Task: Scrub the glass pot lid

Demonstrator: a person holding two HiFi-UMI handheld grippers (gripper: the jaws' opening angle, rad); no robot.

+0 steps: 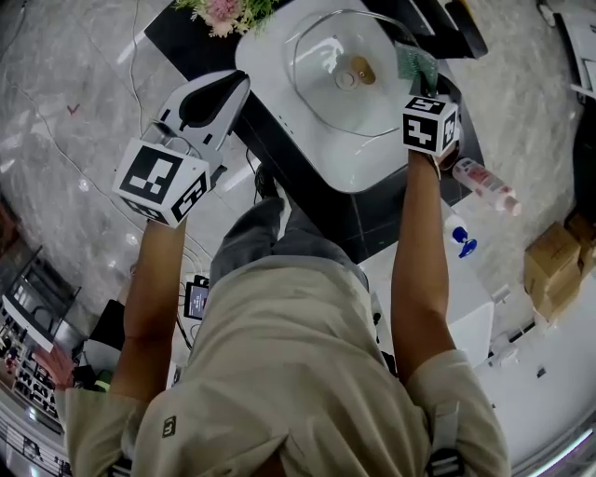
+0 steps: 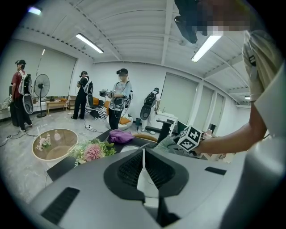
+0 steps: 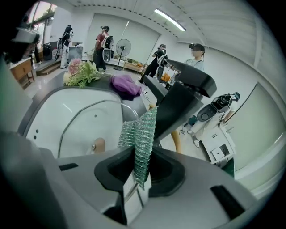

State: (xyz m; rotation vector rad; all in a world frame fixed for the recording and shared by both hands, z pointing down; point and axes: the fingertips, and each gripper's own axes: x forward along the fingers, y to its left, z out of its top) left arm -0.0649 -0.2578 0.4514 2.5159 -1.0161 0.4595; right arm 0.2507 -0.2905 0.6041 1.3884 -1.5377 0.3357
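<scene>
The glass pot lid lies in the white sink, its wooden knob facing up. My right gripper is at the lid's right edge, shut on a green mesh scrubber. In the right gripper view the scrubber stands up out of the jaws of my right gripper, with the lid to the left and below. My left gripper hovers off the sink's left rim, shut and holding nothing. Its closed jaws point over the counter.
The sink sits in a black counter. Flowers lie at its far left, and a purple cloth lies behind the sink. A pink bottle lies at the counter's right. Cardboard boxes stand on the floor. Several people stand in the room.
</scene>
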